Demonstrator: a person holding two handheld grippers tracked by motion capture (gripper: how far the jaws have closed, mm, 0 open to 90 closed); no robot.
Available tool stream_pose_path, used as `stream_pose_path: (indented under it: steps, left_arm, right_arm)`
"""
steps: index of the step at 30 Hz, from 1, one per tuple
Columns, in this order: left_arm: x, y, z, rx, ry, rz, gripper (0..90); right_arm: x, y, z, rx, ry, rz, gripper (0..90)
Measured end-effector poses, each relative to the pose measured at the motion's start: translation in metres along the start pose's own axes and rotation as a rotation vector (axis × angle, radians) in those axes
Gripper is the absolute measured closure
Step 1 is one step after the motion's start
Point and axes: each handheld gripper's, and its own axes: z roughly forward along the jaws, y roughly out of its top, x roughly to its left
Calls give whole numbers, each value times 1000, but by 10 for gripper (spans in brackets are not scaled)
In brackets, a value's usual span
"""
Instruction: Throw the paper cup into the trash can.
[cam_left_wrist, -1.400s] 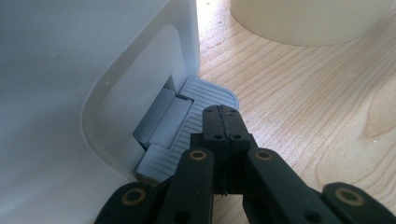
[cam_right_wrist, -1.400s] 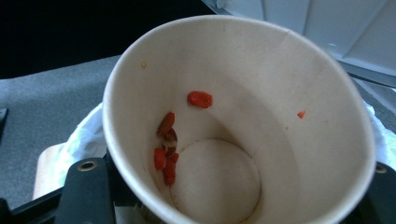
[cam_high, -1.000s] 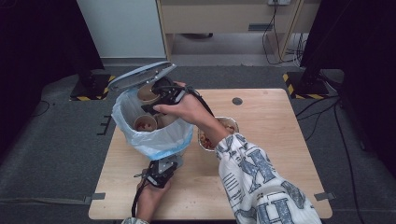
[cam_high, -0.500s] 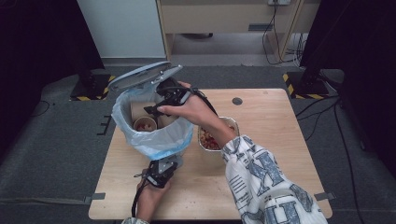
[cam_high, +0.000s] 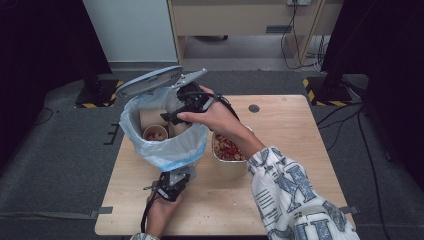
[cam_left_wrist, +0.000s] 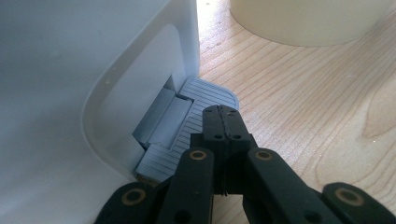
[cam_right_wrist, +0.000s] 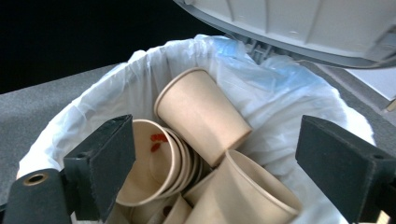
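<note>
1. The right gripper (cam_high: 175, 116) is hovering over the mouth of the small white pedal bin (cam_high: 150, 150), which is standing on the left part of the pale wooden table (cam_high: 280, 125) and is lined with a thin white-and-blue plastic bag (cam_high: 175, 150).
2. Its two black jaws are standing wide apart with nothing between them; they have just been opening, and the padded faces are showing bare in the right gripper view (cam_right_wrist: 210, 177).
3. Beneath those jaws, tan paper cups (cam_right_wrist: 201, 116) are lying tumbled inside the bag, some nested on their sides, one with red crumbs on its inner wall.
4. The grey hinged lid (cam_high: 150, 81) of the bin is standing raised, tilted up behind the opening.
5. The left gripper (cam_left_wrist: 223, 122) is resting low at the near side of the bin, its jaws pressed fully together with nothing gripped, their tips lying on the ribbed grey foot pedal (cam_left_wrist: 196, 107) at the bin's base.
6. In the high view the left hand (cam_high: 160, 212) is holding that gripper (cam_high: 172, 182) at the table's near edge.
7. A round cream paper bowl (cam_high: 230, 155) holding reddish-brown food scraps is standing just beside the bin on its right, under the person's patterned white sleeve (cam_high: 295, 195).
</note>
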Motion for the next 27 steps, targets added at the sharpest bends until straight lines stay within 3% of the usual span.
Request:
stream_pose_path:
  steps: [27]
  left_arm:
    - [0,0,0,4,4,5,899]
  right_arm:
    - [-32,-24,-56,-53,-106,49,83]
